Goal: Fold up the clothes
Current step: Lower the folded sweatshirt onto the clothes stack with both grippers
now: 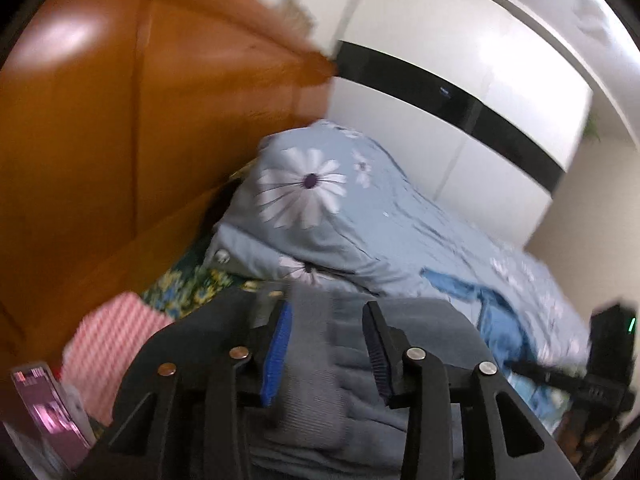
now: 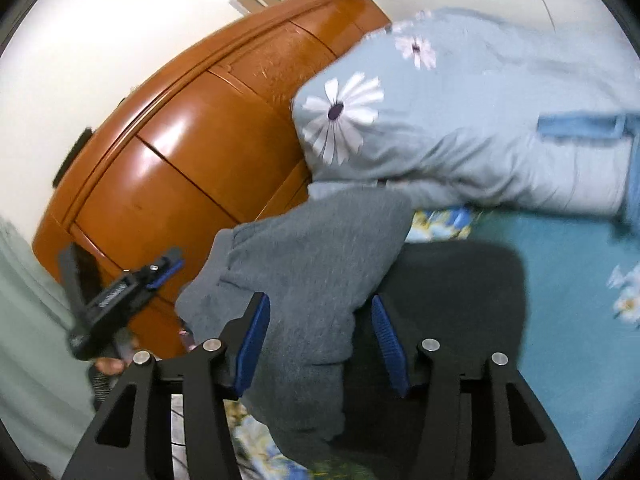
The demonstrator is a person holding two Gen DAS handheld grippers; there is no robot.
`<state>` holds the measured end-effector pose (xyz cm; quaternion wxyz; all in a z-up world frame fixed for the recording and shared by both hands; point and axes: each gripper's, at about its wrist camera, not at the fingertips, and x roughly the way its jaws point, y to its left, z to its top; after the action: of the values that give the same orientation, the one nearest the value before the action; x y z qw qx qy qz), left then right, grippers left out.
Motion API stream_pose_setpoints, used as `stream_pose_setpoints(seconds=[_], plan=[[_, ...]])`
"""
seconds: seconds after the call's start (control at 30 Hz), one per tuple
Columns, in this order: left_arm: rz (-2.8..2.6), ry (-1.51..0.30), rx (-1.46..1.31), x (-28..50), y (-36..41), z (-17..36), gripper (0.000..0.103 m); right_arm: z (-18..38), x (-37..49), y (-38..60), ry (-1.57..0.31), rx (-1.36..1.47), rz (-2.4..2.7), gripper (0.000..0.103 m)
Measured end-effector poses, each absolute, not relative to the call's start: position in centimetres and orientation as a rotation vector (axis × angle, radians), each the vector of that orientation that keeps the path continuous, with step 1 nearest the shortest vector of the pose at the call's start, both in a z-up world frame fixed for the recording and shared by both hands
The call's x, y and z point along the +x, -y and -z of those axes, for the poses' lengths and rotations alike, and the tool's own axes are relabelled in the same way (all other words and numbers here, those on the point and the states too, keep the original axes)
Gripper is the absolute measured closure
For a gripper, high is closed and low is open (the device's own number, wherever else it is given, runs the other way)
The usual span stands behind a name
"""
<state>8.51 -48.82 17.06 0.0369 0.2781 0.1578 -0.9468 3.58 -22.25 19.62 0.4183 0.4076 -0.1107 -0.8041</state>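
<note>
Both tools stand with their pads parted around one grey garment (image 2: 304, 264), and neither pinches it. In the right wrist view the right tool (image 2: 320, 340) has the cloth hanging down between its blue pads (image 2: 252, 344), close to the left-hand pad, with a clear gap to the other. In the left wrist view the left tool (image 1: 326, 350) straddles a ribbed grey edge, perhaps a hem or cuff; the cloth lies against its blue pad (image 1: 276, 354) and stops short of the opposite one. I read both as released, with cloth still in the gap.

Relative to the flowered quilt (image 1: 320, 208), the garment sits just in front of it on the bed (image 2: 560, 280), its upper part bunched near the quilt's lower edge. Behind the quilt rises the wooden headboard (image 1: 120, 120). Beyond the garment from the right tool, the left tool (image 2: 166, 270) shows against the headboard.

The step in hand looks like letting go after a fold or a lay-down, or resetting the hold; blur hides the garment's outline, so I cannot tell how far the folding has got. Next move, as I judge it: draw both tools clear without dragging cloth, find two matching edges or corners, and close firmly on them. The loose fabric may catch on a pad and undo the lay.
</note>
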Motion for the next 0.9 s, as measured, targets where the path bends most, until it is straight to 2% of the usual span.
stream_pose_setpoints(seconds=[0.1,0.17,0.4,0.5,0.7,0.8,0.9], plan=[[2.929,-0.296,0.896,8.3,45.9,-16.7,0.06,-20.9,5.4,23.0,0.149,0.942,2.044,0.049],[2.925,-0.251,0.931,7.9,45.3,-15.9,0.06,-21.1,6.3,23.8,0.092,0.903,2.025,0.049],[2.905,-0.261,1.023,6.9,45.9,-12.3,0.06,-19.0,7.7,26.5,-0.032,0.88,1.974,0.049],[2.92,-0.304,1.019,6.8,46.4,-12.0,0.06,-18.2,7.3,26.8,-0.031,0.893,1.984,0.049],[2.912,-0.278,1.027,6.3,46.2,-11.3,0.06,-17.0,6.7,26.9,-0.003,0.931,2.002,0.049],[2.901,-0.298,1.024,6.4,46.2,-11.7,0.06,-17.4,7.0,27.2,-0.035,0.946,2.021,0.049],[2.866,-0.292,0.981,7.1,45.5,-12.5,0.06,-18.6,7.4,26.6,0.009,0.93,2.033,0.049]])
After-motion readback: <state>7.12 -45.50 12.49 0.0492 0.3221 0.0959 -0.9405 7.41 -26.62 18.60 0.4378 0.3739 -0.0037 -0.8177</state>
